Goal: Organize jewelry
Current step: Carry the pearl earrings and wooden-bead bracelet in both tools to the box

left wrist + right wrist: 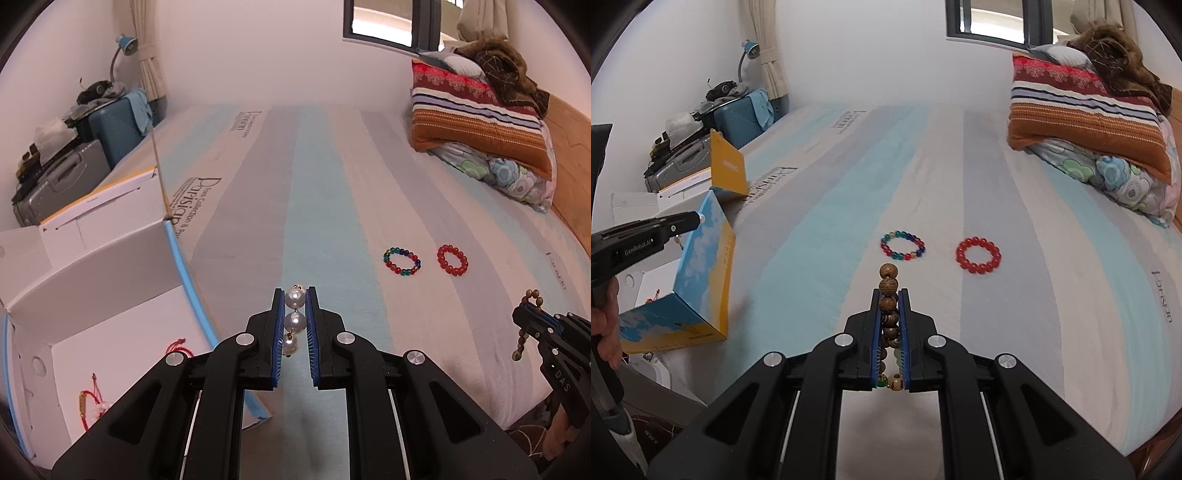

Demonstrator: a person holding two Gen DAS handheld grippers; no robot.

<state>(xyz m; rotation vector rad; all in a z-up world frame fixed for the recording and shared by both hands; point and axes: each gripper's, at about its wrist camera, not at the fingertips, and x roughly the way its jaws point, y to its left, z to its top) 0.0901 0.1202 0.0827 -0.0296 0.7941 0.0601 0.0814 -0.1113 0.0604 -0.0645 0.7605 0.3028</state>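
Pearl strand (295,317): I have it clamped between my left gripper (295,295) fingers; three white pearls show, the lowest hanging loose below the pinch, all lifted clear of the bed.
Wooden bead bracelet (888,295): clenched in my right gripper (889,291); two brown beads poke past the tips, the rest bunch down between the blue pads, with a green bead and a pale one at the bottom.
Same bracelet, left wrist view: dark beads dangle from the right gripper at the frame's right edge.
Multicolour bracelet (903,246): lies flat on the bed, ahead of the right gripper's tips.
Red bracelet (978,256): flat on the bed, just beside the multicolour one, not touching it.
Box (110,295): open, white inside, blue and yellow outside, standing on the bed's left edge near my left gripper.
Red cord piece (90,400): lies on the box floor; a second bit of red cord (179,347) shows partly behind the gripper.
Bed (820,229): striped blue, grey and white cover.
Pillows and folded bedding (1089,122): stacked at the far right.
Suitcases (107,125): against the wall on the left.
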